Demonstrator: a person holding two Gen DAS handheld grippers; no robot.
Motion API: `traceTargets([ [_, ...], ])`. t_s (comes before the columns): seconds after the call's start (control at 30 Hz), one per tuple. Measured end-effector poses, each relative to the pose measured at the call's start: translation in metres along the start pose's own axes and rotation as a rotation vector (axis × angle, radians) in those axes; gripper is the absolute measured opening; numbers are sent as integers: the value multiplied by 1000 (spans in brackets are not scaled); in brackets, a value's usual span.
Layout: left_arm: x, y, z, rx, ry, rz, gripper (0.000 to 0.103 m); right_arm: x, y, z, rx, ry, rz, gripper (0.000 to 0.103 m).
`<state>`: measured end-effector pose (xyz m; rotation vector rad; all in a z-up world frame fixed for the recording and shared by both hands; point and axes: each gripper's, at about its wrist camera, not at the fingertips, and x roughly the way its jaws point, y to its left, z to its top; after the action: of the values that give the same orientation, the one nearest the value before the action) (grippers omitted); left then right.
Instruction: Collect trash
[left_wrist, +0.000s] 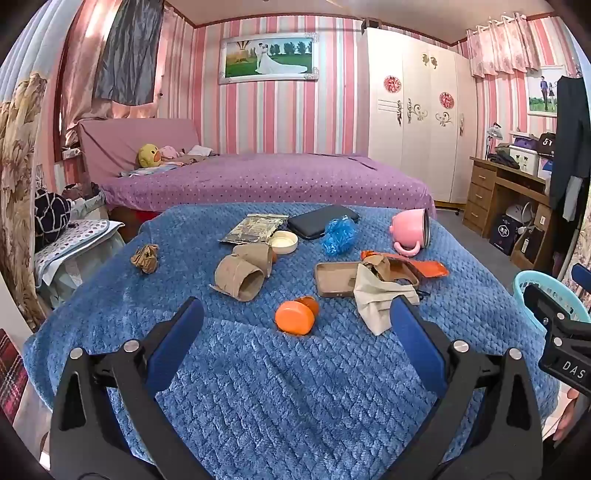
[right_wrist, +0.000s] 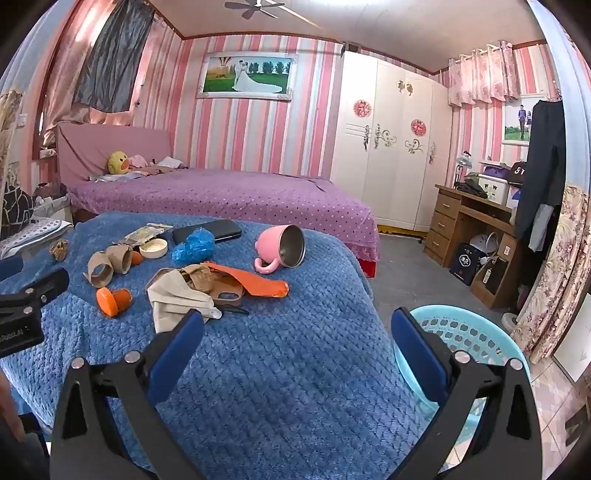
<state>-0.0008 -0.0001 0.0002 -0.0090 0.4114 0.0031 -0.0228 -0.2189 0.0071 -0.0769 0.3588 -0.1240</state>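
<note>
The left gripper (left_wrist: 295, 314) and the right gripper (right_wrist: 297, 326), each with black arms and blue-padded fingers, hang spread wide over the near edge of the blue quilted blanket (left_wrist: 280, 398), and neither has anything between its fingers. Off the blanket's right side, low beside it, stands the pale turquoise perforated plastic basket (right_wrist: 476, 332), the likely place for the rubbish.

The litter lies in a loose cluster mid-blanket: a crumpled beige cloth (left_wrist: 373, 299) draped over a tan phone case (left_wrist: 332, 278), a torn brown cardboard tube (left_wrist: 240, 277), an orange foil wrapper (left_wrist: 428, 266), a scrunched blue plastic bag (left_wrist: 338, 233), a dark printed sachet (left_wrist: 253, 228), an orange plastic lid (left_wrist: 294, 317) and a small crumpled brown paper wad (left_wrist: 146, 258). A tipped pink metal-lined mug (left_wrist: 410, 227) and a black flat case (left_wrist: 321, 221) look like keepers.

Collection seems barely begun. The next move probably calls for reaching forward to the nearest scrap, pinching it lightly, and carrying it right to the basket.
</note>
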Motion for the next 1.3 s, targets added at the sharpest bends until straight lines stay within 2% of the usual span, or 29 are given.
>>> traceTargets([
  [1.3, 0, 4, 1, -8, 9, -3, 98, -1, -1, 0, -6, -6, -6, 99],
])
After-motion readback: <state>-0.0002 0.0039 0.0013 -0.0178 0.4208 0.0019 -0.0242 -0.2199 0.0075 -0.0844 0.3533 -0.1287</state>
